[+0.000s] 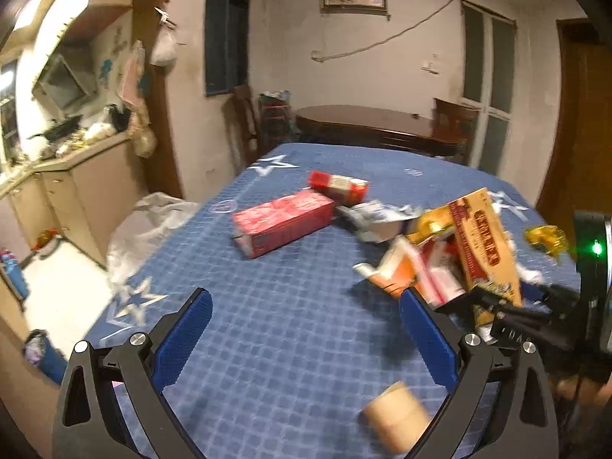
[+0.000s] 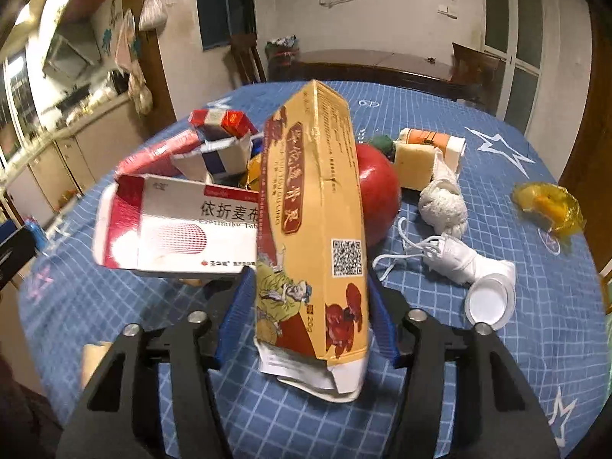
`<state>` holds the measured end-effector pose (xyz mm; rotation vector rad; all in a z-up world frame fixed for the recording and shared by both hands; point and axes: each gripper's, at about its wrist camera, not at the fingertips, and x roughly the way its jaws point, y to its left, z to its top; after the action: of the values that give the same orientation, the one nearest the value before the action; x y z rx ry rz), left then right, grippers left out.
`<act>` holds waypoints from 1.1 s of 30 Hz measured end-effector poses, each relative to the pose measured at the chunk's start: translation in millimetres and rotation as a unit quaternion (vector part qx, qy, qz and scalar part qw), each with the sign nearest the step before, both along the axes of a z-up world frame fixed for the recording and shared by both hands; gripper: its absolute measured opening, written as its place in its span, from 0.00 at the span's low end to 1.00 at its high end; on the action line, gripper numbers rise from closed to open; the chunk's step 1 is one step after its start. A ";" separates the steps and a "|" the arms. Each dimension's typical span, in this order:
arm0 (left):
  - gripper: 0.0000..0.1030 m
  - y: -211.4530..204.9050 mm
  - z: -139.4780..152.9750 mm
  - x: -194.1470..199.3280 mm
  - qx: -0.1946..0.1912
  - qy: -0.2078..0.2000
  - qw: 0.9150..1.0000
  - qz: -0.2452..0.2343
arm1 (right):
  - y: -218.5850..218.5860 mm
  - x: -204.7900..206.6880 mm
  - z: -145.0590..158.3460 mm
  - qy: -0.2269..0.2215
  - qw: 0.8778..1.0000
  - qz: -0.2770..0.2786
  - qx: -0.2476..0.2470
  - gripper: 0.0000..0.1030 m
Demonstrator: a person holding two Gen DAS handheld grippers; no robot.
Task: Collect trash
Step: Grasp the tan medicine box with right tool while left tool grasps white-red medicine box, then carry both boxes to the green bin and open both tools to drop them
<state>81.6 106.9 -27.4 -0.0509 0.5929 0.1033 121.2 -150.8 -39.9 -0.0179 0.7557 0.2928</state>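
Both tools are showing the same build. The left gripper [image 1: 306, 319] is presenting matte black angular arms with triangular cut-outs, each arm carrying two round silver screw heads, and its fingers [image 1: 187, 340] are wearing bright blue pads with a fine ribbed texture. The right gripper [image 2: 310, 317] is displaying identical black arms, silver screws and blue ribbed pads. Seen from the left wrist view, the right tool's dark body is glowing with a small green indicator light and is bearing faint lettering, possibly a brand mark, too blurred to read.
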 end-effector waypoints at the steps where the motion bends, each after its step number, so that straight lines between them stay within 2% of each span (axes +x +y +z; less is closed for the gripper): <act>1: 0.95 -2.9 0.7 5.0 -0.005 0.002 1.000 -0.010 | -4.1 -4.5 1.9 0.001 1.000 0.002 0.011 0.47; 2: 0.95 -8.3 1.1 12.1 -0.009 0.004 1.000 -0.023 | -8.6 -9.6 3.8 -0.001 1.000 0.004 0.024 0.46; 4: 0.95 -19.2 0.6 24.3 -0.012 0.005 0.999 -0.050 | -19.1 -22.3 10.1 -0.006 0.999 0.005 0.046 0.30; 8: 0.95 -40.5 -7.8 50.1 -0.014 0.019 0.995 -0.095 | -35.3 -44.3 21.3 -0.020 0.998 -0.004 0.066 0.27; 12: 0.93 -53.2 -20.3 74.4 -0.031 0.046 0.991 -0.118 | -43.5 -54.6 25.9 -0.024 0.996 -0.007 0.081 0.27; 14: 0.84 -55.3 -24.1 80.5 -0.041 0.048 0.990 -0.125 | -47.6 -59.3 28.3 -0.027 0.996 -0.007 0.087 0.27; 15: 0.74 -55.8 -26.1 84.2 -0.046 0.054 0.989 -0.128 | -49.6 -61.6 29.3 -0.028 0.996 -0.008 0.090 0.27; 16: 0.58 -55.9 -29.1 88.2 -0.054 0.064 0.987 -0.135 | -50.5 -61.8 29.8 -0.029 0.995 -0.008 0.091 0.27; 20: 0.30 -57.6 -41.7 98.1 -0.069 0.092 0.982 -0.151 | -55.3 -65.6 31.6 -0.032 0.995 -0.007 0.098 0.27; 22: 0.17 -57.1 -42.3 97.5 -0.085 0.089 0.980 -0.156 | -54.8 -67.8 33.3 -0.036 0.994 -0.006 0.100 0.27; 27: 0.10 -52.1 -24.2 78.5 -0.092 0.058 0.983 -0.148 | -57.6 -74.8 39.2 -0.051 0.993 -0.005 0.105 0.27; 33: 0.09 -57.9 10.7 45.0 -0.093 0.021 0.984 -0.150 | -63.9 -86.0 50.8 -0.077 0.991 -0.005 0.111 0.27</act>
<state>126.6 49.0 -16.7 -0.1395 0.6453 -0.2450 35.2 -214.7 10.9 0.1724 0.5669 0.3601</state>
